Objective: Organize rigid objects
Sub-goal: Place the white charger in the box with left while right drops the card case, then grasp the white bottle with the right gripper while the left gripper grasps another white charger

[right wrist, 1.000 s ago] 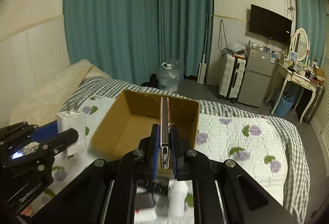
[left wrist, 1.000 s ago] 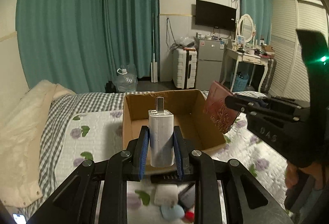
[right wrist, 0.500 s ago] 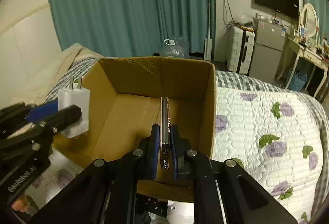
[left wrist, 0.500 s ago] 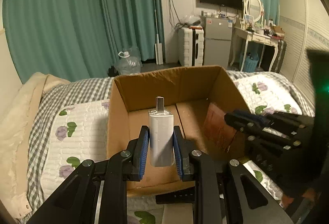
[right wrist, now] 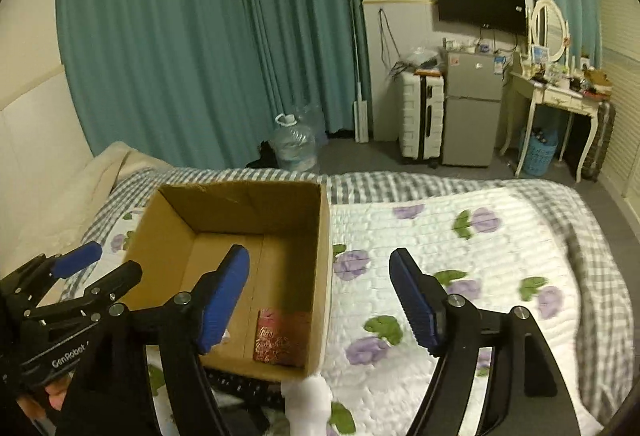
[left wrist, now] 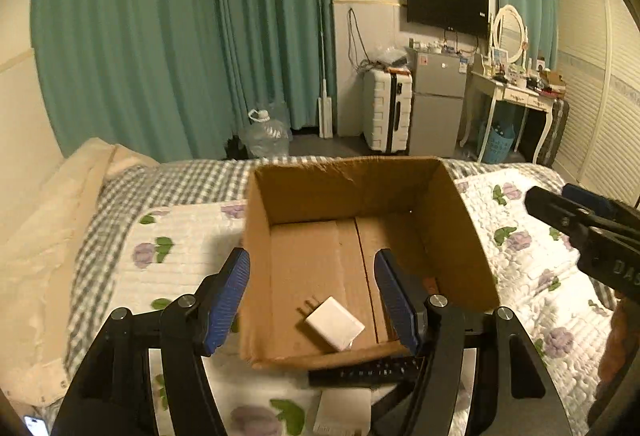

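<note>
Both claws now spread wide, charger (left wrist: 335, 323) and red booklet (right wrist: 282, 337) dropped into box (left wrist: 356, 188)

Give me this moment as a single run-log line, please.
left gripper: open | right gripper: open | white charger: lying in cardboard box | red booklet: flat in box | phase: both released

Both black plastic two-finger grippers, left (left wrist: 312, 296) and right (right wrist: 320, 300), have ribbed blue pads (left wrist: 226, 302), silver screws (left wrist: 186, 301) and white lettering (right wrist: 69, 355).
</note>
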A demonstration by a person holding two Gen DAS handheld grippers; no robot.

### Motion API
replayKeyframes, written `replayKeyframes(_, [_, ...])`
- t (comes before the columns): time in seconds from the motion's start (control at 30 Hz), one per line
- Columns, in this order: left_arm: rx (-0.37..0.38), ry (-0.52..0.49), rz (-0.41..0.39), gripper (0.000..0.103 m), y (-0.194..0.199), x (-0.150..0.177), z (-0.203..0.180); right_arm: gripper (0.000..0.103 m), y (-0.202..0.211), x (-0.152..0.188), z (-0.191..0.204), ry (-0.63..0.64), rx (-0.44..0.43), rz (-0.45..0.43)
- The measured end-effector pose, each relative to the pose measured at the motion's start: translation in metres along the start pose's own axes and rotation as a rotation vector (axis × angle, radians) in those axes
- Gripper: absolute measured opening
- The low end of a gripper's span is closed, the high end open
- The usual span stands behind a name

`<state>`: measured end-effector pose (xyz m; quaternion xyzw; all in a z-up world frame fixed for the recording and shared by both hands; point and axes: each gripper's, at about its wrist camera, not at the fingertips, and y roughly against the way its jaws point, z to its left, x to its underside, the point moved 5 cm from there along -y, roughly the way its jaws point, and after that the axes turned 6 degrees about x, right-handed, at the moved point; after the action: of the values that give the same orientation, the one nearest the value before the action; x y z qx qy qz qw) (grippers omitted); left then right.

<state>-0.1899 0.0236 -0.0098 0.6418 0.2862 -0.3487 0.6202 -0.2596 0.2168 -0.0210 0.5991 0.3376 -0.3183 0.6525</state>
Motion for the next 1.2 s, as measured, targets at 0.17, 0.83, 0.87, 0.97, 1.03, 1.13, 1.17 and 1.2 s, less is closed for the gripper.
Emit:
replayKeyframes(0.17, [0.004,-0.006,-0.022,0.069,0.040,0.008,0.002,0.081,0.052,-0.005,0.009,0.078,0.045,-0.028])
replayKeyframes(0.83, [0.041,-0.030,0.171,0.070,0.002,0.133,0.000,0.082,0.021,0.129,0.029,0.220,0.086,0.224])
replayKeyframes(0.87, [0.044,-0.030,0.181,0.070,-0.001,0.136,0.000,0.082,0.016,0.133,0.027,0.215,0.087,0.235])
replayKeyframes(0.97, [0.062,-0.019,0.210,0.070,-0.009,0.144,0.000,0.082,-0.005,0.144,0.022,0.205,0.107,0.280])
replayKeyframes(1.03, [0.068,-0.017,0.227,0.070,-0.013,0.146,-0.002,0.082,-0.018,0.149,0.019,0.188,0.106,0.310])
replayKeyframes(1.13, [0.081,-0.017,0.242,0.070,-0.017,0.149,-0.003,0.080,-0.031,0.152,0.020,0.177,0.111,0.328])
replayKeyframes(1.17, [0.088,-0.018,0.247,0.070,-0.018,0.149,-0.005,0.078,-0.036,0.152,0.020,0.175,0.113,0.333])
replayKeyframes(1.2, [0.095,-0.018,0.253,0.070,-0.020,0.150,-0.006,0.073,-0.041,0.153,0.020,0.172,0.113,0.339])
